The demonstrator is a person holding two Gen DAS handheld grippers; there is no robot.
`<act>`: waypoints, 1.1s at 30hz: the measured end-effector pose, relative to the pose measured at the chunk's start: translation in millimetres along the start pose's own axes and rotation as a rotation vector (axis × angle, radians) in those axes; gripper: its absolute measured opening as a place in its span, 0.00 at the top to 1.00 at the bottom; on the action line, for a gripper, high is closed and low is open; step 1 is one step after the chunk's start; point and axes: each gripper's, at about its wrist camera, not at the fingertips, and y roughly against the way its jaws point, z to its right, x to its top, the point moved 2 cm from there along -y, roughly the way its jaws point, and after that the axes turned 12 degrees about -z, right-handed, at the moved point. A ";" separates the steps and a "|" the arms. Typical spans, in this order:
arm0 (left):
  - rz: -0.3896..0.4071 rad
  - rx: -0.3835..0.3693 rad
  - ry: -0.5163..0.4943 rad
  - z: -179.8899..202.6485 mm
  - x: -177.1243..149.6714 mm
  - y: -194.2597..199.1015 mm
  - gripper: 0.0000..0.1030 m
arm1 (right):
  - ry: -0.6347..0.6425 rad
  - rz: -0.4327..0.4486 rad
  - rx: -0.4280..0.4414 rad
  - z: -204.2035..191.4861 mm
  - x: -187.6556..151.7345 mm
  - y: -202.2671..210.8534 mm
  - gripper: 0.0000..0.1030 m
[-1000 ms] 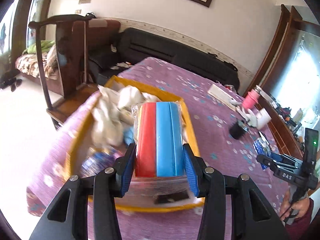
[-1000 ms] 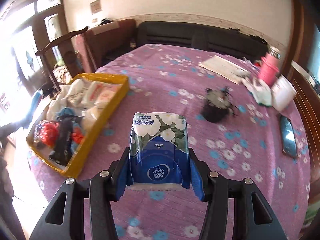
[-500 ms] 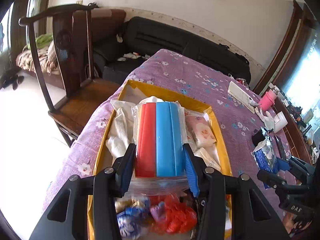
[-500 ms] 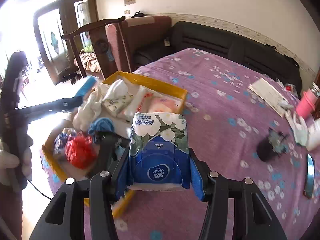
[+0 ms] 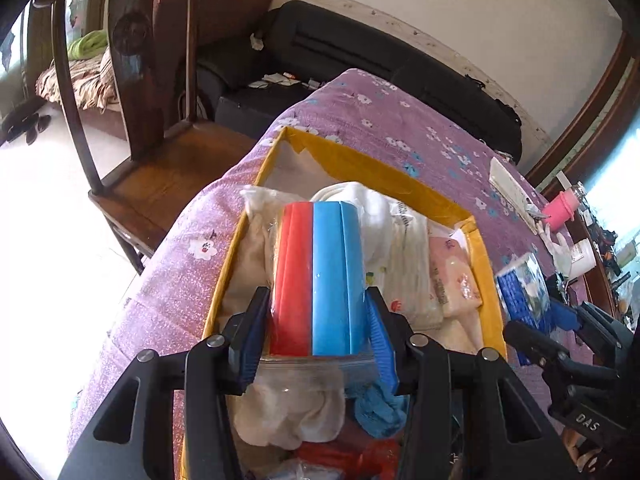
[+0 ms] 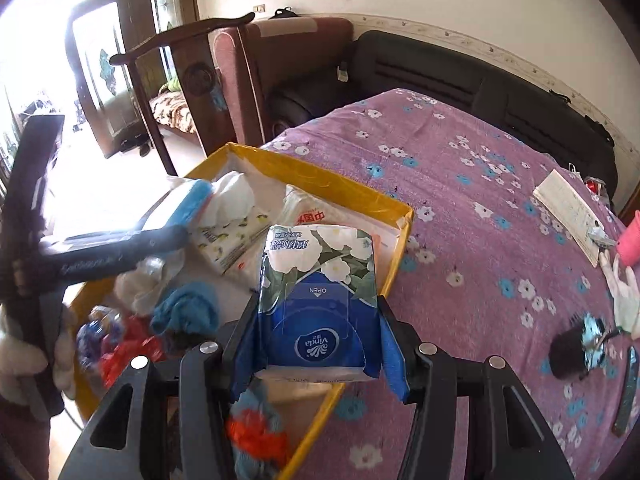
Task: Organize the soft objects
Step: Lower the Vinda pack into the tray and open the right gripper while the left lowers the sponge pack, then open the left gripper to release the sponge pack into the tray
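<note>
Left gripper (image 5: 318,328) clamps bagged red-and-blue sponge pack (image 5: 318,280) over yellow cardboard tray (image 5: 432,196); right gripper (image 6: 316,344) clamps blue floral tissue pack (image 6: 318,300) above tray edge.

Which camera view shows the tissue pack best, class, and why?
The right wrist view: the tissue pack fills the centre, clamped in the right gripper, its flowers and blue label readable. The left wrist view catches it only near the right edge beside the yellow box, small and partly cut off.
</note>
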 end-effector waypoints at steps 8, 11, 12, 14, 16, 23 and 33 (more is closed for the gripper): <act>0.000 0.024 -0.022 3.6 -0.4 -1.9 0.45 | 0.026 -0.046 -0.059 -2.5 36.9 -36.2 0.44; 0.005 0.019 -0.020 4.0 -0.4 -1.0 0.44 | 0.036 -0.065 -0.070 -6.1 51.7 -49.0 0.44; 0.007 0.015 -0.017 3.3 -0.5 -0.9 0.44 | 0.040 -0.072 -0.077 -7.7 58.0 -54.9 0.44; 0.009 0.008 -0.015 2.4 -1.0 0.0 0.43 | 0.046 -0.087 -0.095 -10.6 69.7 -66.6 0.44; 0.011 0.007 -0.021 3.4 -1.5 0.4 0.41 | 0.052 -0.094 -0.117 -12.6 76.7 -74.8 0.44; 0.018 0.018 -0.048 9.6 -4.3 1.3 0.33 | 0.032 -0.090 -0.076 -7.4 85.0 -81.9 0.43; 0.111 -0.024 -0.018 14.9 -17.0 32.1 0.26 | -0.037 0.032 -0.045 8.9 59.1 -14.0 0.23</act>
